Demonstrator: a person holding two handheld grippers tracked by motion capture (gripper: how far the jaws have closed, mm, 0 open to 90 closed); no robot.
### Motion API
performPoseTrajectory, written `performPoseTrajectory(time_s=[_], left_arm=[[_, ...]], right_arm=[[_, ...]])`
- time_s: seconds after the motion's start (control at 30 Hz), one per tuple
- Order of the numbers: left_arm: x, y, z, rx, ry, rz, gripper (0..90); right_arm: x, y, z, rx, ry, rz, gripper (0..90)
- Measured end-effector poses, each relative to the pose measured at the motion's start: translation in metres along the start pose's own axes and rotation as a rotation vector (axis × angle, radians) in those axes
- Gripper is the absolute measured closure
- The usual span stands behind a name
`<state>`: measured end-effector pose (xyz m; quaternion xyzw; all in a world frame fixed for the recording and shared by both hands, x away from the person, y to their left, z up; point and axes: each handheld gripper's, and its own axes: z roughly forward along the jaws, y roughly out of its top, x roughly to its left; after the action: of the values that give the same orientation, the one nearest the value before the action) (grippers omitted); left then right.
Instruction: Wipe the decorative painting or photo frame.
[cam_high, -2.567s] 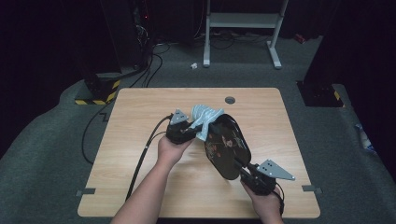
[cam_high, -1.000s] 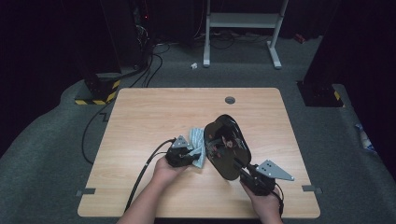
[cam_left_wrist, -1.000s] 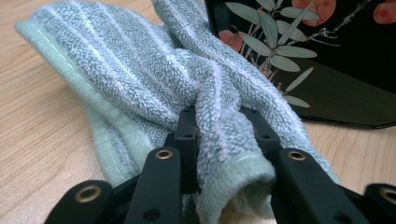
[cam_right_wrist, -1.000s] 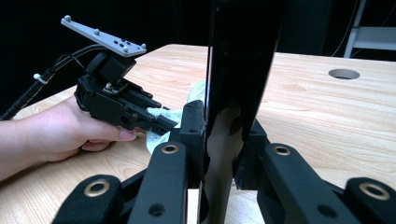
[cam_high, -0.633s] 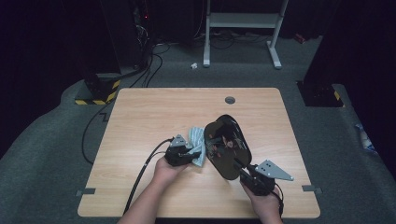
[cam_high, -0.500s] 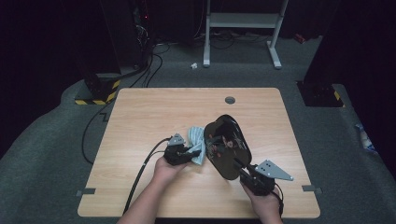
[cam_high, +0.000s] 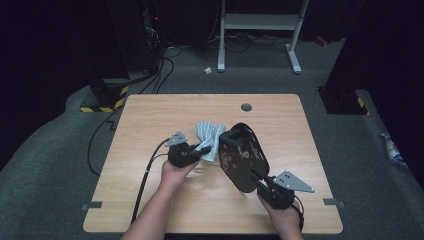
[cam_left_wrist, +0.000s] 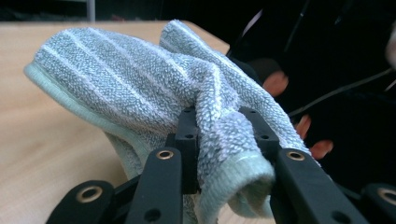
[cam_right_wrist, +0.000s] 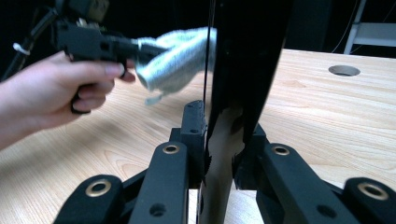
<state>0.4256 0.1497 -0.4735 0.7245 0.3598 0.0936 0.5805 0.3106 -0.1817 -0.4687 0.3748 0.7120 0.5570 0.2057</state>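
Near edge, right: the right gripper (cam_high: 260, 183) is clamped on the near rim of a black tray (cam_high: 243, 156), seen edge-on between the jaws in the right gripper view (cam_right_wrist: 224, 154). The tray is held tilted up off the wooden table (cam_high: 150, 120), its decorated face turned left, its far end rising toward the table's middle. A faint floral pattern is seen on that face; no writing can be read on it. Nothing is carried in the tray.

Just left of the tray, the left gripper (cam_high: 204, 150) is pinched shut on a bunched corner of a pale green striped towel (cam_high: 207, 136). In the left gripper view the towel (cam_left_wrist: 140, 88) is squeezed between the two black jaws and spills out beyond them. The towel is held above the table, its free end right against the tray's left face near the far end; actual contact cannot be confirmed. In the right gripper view the towel (cam_right_wrist: 175, 58) is seen just left of the tray's edge, with the left hand (cam_right_wrist: 56, 88) behind it.

Farther off, a round cable hole (cam_high: 246, 107) is set in the table near the far edge. No brands or labels are legible anywhere.
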Motion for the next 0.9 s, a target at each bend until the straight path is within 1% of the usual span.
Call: performPoseTrajectory(time_s=[0.03, 0.1, 0.13, 0.23, 0.47, 0.5, 0.53, 0.57, 0.6, 0.63, 0.67, 0.7, 0.73, 0.77, 0.8, 0.83, 0.9], left_arm=[[-0.001, 0.004, -0.002, -0.011, -0.006, 0.002, 71.4], [-0.005, 0.013, -0.005, -0.029, -0.014, 0.021, 71.4], [-0.005, 0.013, -0.005, -0.029, -0.014, 0.021, 71.4], [-0.014, 0.027, -0.009, -0.060, -0.033, 0.056, 71.4], [-0.037, 0.046, -0.014, -0.110, -0.085, 0.118, 71.4], [-0.041, 0.049, -0.015, -0.119, -0.095, 0.120, 71.4], [-0.044, 0.053, -0.015, -0.124, -0.102, 0.133, 71.4], [-0.044, 0.053, -0.015, -0.124, -0.102, 0.133, 71.4], [-0.052, 0.059, -0.017, -0.140, -0.116, 0.147, 71.4], [-0.056, 0.062, -0.018, -0.150, -0.125, 0.155, 71.4], [-0.056, 0.062, -0.018, -0.150, -0.125, 0.155, 71.3], [-0.064, 0.070, -0.020, -0.167, -0.140, 0.177, 71.4], [-0.069, 0.073, -0.021, -0.176, -0.149, 0.188, 71.4], [-0.069, 0.073, -0.021, -0.176, -0.149, 0.188, 71.3], [-0.078, 0.080, -0.023, -0.190, -0.171, 0.211, 71.4], [-0.083, 0.084, -0.023, -0.196, -0.181, 0.222, 71.3], [-0.093, 0.091, -0.023, -0.202, -0.199, 0.257, 71.3]], right_arm=[[0.000, 0.000, 0.000, 0.001, 0.001, 0.001, 77.4], [0.001, 0.000, 0.000, 0.001, 0.002, 0.001, 77.4], [0.001, 0.000, 0.000, 0.001, 0.002, 0.001, 77.4], [0.001, 0.000, 0.000, 0.000, 0.002, -0.002, 77.4], [0.001, 0.000, 0.000, 0.000, 0.002, 0.001, 77.4], [0.001, 0.000, 0.000, 0.001, 0.002, 0.000, 77.4], [0.001, 0.000, 0.000, 0.001, 0.002, 0.000, 77.4], [0.001, 0.000, 0.000, 0.001, 0.002, 0.000, 77.4], [0.001, 0.000, 0.000, 0.001, 0.002, 0.000, 77.4], [0.001, 0.000, 0.000, 0.001, 0.002, -0.001, 77.4], [0.001, 0.000, 0.000, 0.001, 0.002, -0.001, 77.4], [0.001, 0.000, 0.000, 0.001, 0.001, 0.000, 77.4], [0.001, 0.000, 0.000, 0.001, 0.001, 0.000, 77.4], [0.001, 0.000, 0.000, 0.001, 0.001, 0.000, 77.4], [0.001, 0.000, 0.000, 0.001, 0.001, 0.002, 77.4], [0.002, 0.000, 0.000, 0.001, 0.000, 0.001, 77.4], [0.002, 0.000, 0.000, 0.001, 0.002, 0.000, 77.4]])
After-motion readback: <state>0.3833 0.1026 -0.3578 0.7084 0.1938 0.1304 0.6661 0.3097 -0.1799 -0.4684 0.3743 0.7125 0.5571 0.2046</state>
